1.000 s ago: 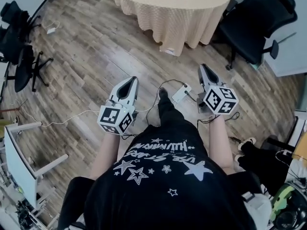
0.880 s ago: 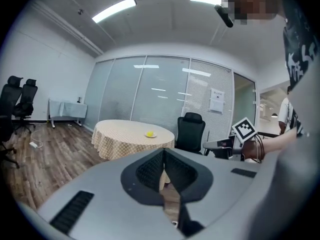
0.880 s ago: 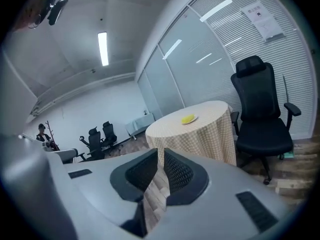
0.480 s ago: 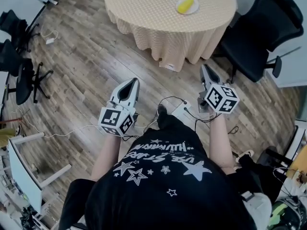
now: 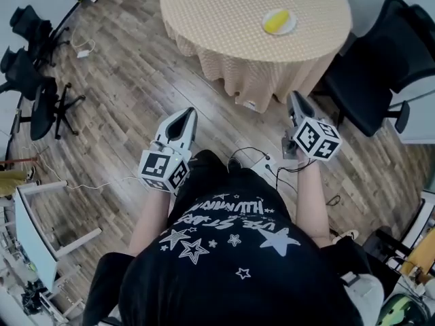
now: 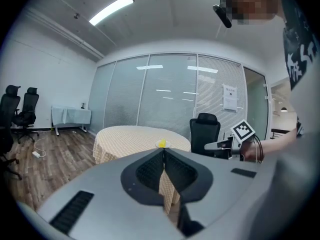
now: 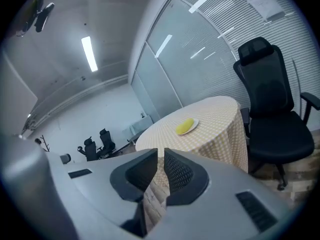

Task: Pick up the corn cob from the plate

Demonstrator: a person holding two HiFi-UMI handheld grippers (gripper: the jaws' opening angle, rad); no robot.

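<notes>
There is one table (image 5: 224,19), with one plate (image 5: 292,24) and one corn cob (image 5: 275,21). I count three chairs (image 5: 380,60). There is one person (image 5: 231,263) and two grippers: the left gripper (image 5: 182,114) and the right gripper (image 5: 294,98).

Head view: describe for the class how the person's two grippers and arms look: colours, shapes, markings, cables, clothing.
The left gripper and right gripper have pale grey, tapering shells with dark ribbed pads. Each carries a white cube printed with black square markers. A thin black cable hangs by the right one. The person wears a short-sleeved black T-shirt with white stars.
</notes>
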